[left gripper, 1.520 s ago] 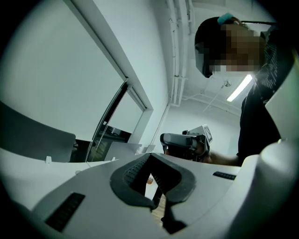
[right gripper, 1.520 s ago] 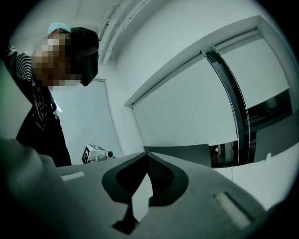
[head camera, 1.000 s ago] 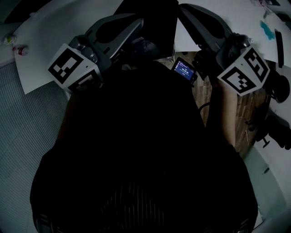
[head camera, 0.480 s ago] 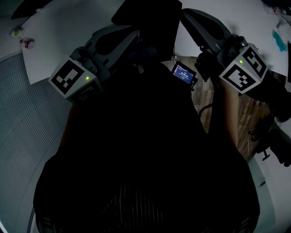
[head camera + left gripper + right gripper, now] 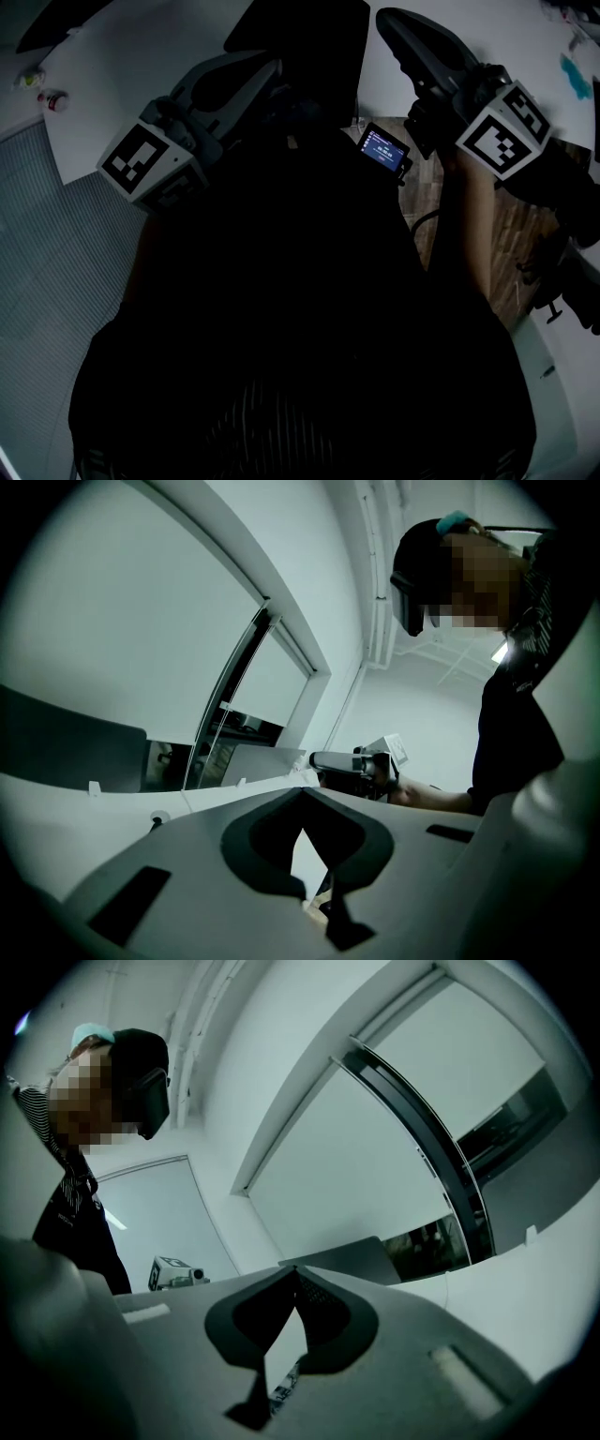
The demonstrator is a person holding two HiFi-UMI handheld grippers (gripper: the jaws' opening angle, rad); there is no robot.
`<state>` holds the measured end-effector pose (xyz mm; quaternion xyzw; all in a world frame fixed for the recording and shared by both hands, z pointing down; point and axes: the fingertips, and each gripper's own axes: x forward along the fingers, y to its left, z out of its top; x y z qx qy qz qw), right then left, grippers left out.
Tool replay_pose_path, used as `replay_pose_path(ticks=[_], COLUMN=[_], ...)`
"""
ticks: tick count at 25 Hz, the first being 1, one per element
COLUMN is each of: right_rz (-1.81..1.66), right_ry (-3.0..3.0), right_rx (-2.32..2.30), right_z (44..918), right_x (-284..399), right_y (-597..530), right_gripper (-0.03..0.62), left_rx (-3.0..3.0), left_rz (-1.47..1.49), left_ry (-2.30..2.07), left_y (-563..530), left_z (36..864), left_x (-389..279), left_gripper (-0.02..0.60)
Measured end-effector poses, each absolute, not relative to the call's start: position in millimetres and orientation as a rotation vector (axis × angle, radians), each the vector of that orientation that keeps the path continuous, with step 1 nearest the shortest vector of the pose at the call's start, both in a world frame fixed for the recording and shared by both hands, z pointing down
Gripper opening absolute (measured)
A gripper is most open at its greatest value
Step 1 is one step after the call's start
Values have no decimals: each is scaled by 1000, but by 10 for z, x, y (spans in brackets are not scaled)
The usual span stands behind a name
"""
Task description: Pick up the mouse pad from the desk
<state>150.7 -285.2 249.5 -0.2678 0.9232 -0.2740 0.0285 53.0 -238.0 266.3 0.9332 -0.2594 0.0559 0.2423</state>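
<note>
Mouse pad [image 5: 309,37], as I am reading the dark flat sheet at the top of the head view, is lying on the white table [image 5: 141,56], straight ahead of the person and between the two claws. Its near edge is running into the person's dark clothing in that view, so I am not making out where it ends.

The left claw [image 5: 301,797] is showing its jaws pressed together at the tips with nothing between them. The right claw [image 5: 295,1277] is showing the same, tips meeting and nothing pinched. Both are pointing roughly level over the table. In the head view the left one is overlapping the pad's left edge, and whether it is touching there is beyond telling.

I am judging the pad to be light, thin and limp, probably with a grippy underside clinging to the table. Lying flat, it is offering no lip, so a corner or free edge is looking like the place to take hold, with one jaw sliding under and the other coming down on top. Either claw is needing to spread first. Once lifted, the pad is likely to be drooping rather than holding its shape, so two corners, one per claw, are looking safer than a single pinch. It is hardly fragile. The risk is a jaw skating over the surface or pushing the pad along.
</note>
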Motion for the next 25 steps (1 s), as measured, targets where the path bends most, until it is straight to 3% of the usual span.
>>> replay_pose_path(ticks=[21, 25], right_rz=[-1083, -1125], right_ry=[2760, 2748], right_rx=[-1060, -1098], right_z=[3138, 3291], right_x=[1693, 1733], right_y=[-3260, -3372], right_gripper=[5, 37], left_rx=[2504, 2487], left_rz=[184, 192], left_ry=[-572, -566], left_y=[-2866, -2916], left_z=[2801, 2848], left_x=[459, 427], left_gripper=[8, 6])
